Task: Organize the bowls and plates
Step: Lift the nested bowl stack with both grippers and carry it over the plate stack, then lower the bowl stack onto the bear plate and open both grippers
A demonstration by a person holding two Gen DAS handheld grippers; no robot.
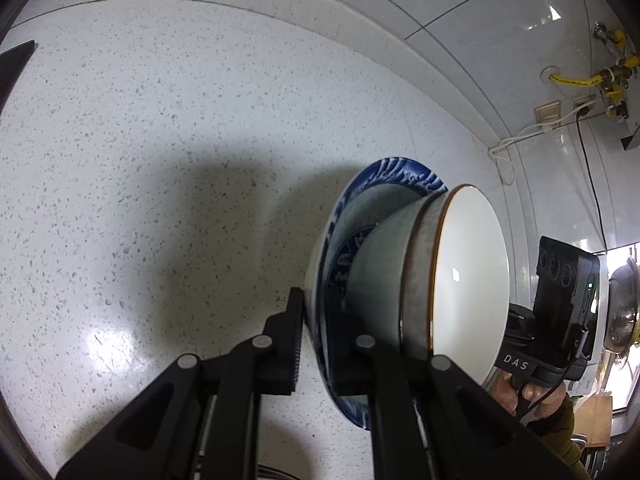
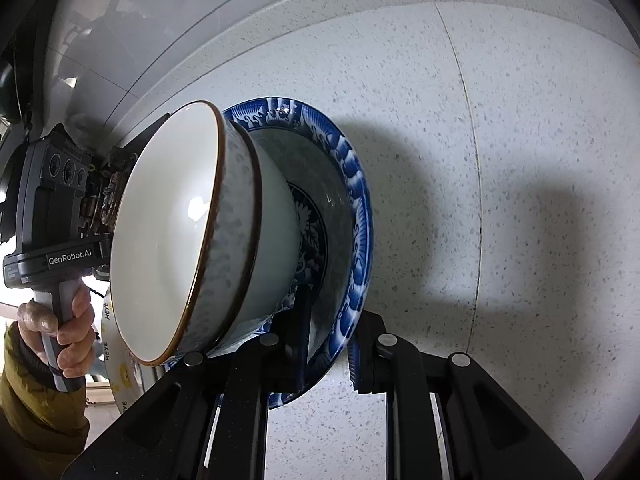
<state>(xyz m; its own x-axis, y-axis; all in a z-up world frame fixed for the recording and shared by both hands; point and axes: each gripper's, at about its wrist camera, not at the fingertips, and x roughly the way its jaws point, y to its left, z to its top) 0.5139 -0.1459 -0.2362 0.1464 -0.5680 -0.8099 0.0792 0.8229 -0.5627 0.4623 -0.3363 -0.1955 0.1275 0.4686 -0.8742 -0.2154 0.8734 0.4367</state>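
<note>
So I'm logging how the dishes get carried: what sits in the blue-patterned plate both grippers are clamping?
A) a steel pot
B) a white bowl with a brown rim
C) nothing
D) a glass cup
B: a white bowl with a brown rim rests in the blue-patterned plate, whose rim the left gripper and right gripper pinch from opposite sides.

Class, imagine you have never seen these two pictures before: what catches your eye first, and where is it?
The blue-patterned plate with a white bowl sitting in it, in mid-frame above the speckled countertop. Both the left gripper and the right gripper pinch the plate's rim from opposite sides. Beyond the bowl, a hand grips the other tool's handle.
</note>
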